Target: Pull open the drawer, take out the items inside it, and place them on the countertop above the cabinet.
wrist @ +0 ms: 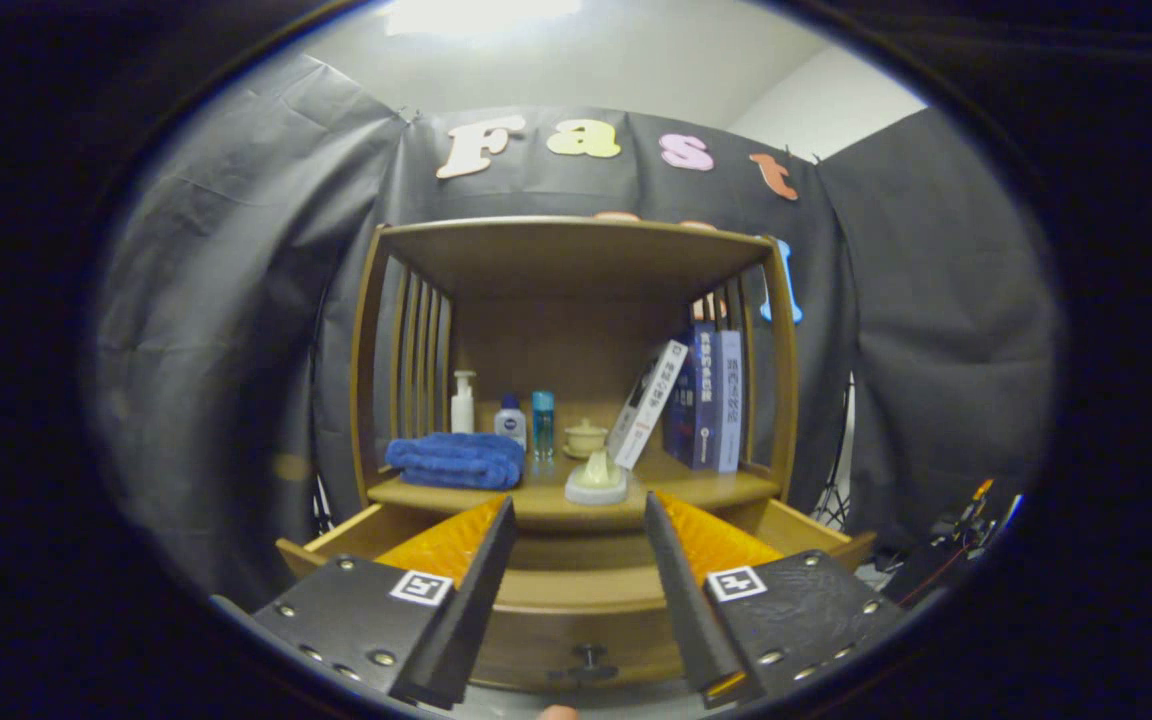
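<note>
1. Hovering over the pulled-out drawer, we hold the gripper with fingers spread apart, gripping nothing.
2. Drawer sits under the countertop of the cabinet; its knob is below the fingers. We cannot tell what is inside, the fingers block it.
3. A pale lidded dish sits on the countertop front edge, just beyond the fingertips, beside a folded blue towel.
4. We judge that dish hard, light, slippery and breakable: pinch low across its base, gently.
5. Bottles and books crowd the back, so free landing space is at the front.
</note>
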`<state>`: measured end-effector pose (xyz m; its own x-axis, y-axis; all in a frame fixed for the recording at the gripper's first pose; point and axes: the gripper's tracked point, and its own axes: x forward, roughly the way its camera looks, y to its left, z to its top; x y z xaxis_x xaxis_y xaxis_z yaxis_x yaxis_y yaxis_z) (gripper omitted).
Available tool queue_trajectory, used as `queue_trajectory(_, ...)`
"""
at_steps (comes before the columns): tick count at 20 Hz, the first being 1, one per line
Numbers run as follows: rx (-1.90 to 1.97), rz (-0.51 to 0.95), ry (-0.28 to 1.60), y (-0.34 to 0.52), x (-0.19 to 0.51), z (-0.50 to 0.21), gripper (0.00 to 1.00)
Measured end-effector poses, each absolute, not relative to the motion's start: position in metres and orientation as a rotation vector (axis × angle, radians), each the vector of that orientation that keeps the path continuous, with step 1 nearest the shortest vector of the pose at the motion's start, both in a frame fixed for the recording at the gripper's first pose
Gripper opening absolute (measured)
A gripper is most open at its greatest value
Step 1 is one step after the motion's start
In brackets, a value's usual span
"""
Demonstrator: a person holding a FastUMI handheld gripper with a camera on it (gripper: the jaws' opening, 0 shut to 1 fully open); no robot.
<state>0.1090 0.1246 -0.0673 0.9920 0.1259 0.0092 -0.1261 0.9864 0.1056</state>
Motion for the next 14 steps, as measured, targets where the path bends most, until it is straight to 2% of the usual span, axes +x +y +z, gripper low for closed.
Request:
queue_trajectory(4, 0.137, 0.101, 0.09, 0.119, 0.095, -0.114, 0.92)
queue_trajectory(9, 0.172, 0.116, 0.166, 0.126, 0.1, -0.153, 0.96)
queue_trajectory(14, 0.175, 0.114, 0.243, 0.13, 0.111, -0.186, 0.96)
